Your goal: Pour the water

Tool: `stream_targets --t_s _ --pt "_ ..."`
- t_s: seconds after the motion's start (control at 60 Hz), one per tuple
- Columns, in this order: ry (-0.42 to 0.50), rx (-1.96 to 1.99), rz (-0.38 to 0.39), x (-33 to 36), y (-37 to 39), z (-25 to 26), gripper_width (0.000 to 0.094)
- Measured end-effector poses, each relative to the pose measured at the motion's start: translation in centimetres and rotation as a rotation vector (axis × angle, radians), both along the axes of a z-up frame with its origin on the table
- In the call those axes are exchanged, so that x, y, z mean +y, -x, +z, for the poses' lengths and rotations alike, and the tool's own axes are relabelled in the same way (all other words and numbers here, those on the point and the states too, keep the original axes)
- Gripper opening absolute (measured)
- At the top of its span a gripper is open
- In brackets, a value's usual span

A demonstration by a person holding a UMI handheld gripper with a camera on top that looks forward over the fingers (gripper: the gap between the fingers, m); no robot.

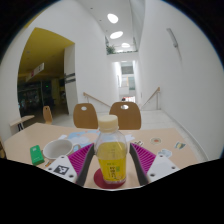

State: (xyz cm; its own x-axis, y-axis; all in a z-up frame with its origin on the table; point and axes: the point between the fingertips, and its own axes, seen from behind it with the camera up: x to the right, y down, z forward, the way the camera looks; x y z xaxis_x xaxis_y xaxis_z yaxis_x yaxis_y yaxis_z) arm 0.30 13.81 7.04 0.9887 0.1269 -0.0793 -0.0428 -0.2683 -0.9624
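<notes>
We hold the capped yellow-labelled bottle [110,152] squeezed in our gripper [110,160] above the tabletop [25,148]; tipping toward the white cup [57,150] at ten o'clock risks slipping or spilling.

A bottle [109,152] stands upright on a coaster [108,180] on the table [25,150], between the two fingers [68,164] of the tool [108,172]; whether the pads press on it cannot be told. Just left of the bottle sits a bowl [58,149], and left of that a small cup [36,154]. Beyond the bottle, at the table's far side, stand two chairs [125,115] side by side, with further tables and chairs [24,121] off to the left.
</notes>
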Motion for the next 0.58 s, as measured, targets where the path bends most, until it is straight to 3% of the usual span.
stream_targets --t_s 0.033,0.333,0.583 --pt "0.005 0.023 0.009 -0.7 0.0 0.1 0.0882" --pt "0.04 0.089 0.115 -17.4 1.0 0.1 0.0854" --pt "0.072 0.222 0.101 -24.3 -0.6 -2.1 0.0855"
